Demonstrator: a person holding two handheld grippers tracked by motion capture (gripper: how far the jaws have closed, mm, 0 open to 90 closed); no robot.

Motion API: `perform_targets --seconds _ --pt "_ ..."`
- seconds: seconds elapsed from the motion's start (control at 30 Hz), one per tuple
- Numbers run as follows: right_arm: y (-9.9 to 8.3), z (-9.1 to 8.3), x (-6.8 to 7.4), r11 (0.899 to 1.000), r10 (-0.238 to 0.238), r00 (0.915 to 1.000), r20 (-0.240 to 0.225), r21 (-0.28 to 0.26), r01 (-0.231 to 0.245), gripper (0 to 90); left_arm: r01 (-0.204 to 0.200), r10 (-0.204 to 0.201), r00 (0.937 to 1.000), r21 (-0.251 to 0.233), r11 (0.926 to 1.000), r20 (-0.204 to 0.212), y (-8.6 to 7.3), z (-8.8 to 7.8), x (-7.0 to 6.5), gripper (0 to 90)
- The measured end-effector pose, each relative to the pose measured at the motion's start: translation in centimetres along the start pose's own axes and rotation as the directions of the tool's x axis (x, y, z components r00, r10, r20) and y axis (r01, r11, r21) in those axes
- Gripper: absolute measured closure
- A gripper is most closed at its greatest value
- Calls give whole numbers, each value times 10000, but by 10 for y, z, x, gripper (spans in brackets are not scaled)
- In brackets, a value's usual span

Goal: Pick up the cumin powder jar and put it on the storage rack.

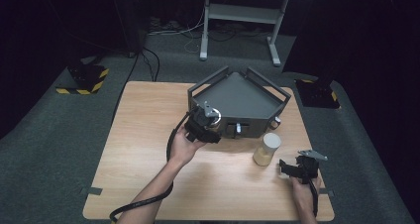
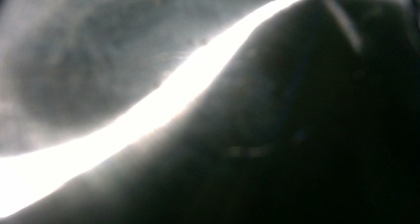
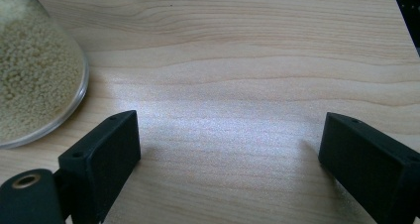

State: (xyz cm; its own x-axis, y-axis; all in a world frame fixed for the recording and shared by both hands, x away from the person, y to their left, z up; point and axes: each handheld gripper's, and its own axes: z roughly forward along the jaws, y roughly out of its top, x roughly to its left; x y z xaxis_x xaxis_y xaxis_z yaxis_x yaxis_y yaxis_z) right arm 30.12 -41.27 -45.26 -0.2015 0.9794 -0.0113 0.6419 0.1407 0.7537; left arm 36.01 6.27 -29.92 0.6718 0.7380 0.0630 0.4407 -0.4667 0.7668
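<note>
Table [image 1: 148,135]: pale wood, dark carpet all round. A grey desk frame [image 1: 237,16] stands on the floor past its 12 o'clock edge, well apart.

Tray [image 1: 247,92]: dark grey, angular, raised rails, sits at 12 to 1 o'clock of table centre. Front wall faces the person, with small knobs [image 1: 238,128] on it.

Jar [image 1: 267,149]: pale cylinder of fine grain, upright on the table just off the tray's front, at 4 o'clock of centre. In the right gripper view its glass base sits at 10 o'clock of the jaws, outside the gap.

Left gripper [image 1: 210,120]: right up against the tray's front-left corner, something small and yellowish at its tip, too small to identify. Jaws closed as far as they go. Left gripper view is blur and glare, something pressed right up to the lens.

Right gripper [image 3: 228,159]: low over the table at 3 o'clock of the jar, near but apart. Jaws spread wide, bare wood between them.
</note>
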Motion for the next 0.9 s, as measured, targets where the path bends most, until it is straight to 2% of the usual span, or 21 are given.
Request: perform_targets --seconds 0.3,0.67,0.9 --pt "0 0 0 10000 -7 10000 -11 0 7 85 -345 344 9994 213 9992 34 17 8 7 309" --pt "0 0 -1 10000 -5 10000 -26 -13 5 87 -202 201 9998 196 9996 42 34 13 20 309" --pt "0 0 -1 10000 38 10000 -35 -13 -39 88 -40 40 10000 276 9996 8 52 22 29 309"
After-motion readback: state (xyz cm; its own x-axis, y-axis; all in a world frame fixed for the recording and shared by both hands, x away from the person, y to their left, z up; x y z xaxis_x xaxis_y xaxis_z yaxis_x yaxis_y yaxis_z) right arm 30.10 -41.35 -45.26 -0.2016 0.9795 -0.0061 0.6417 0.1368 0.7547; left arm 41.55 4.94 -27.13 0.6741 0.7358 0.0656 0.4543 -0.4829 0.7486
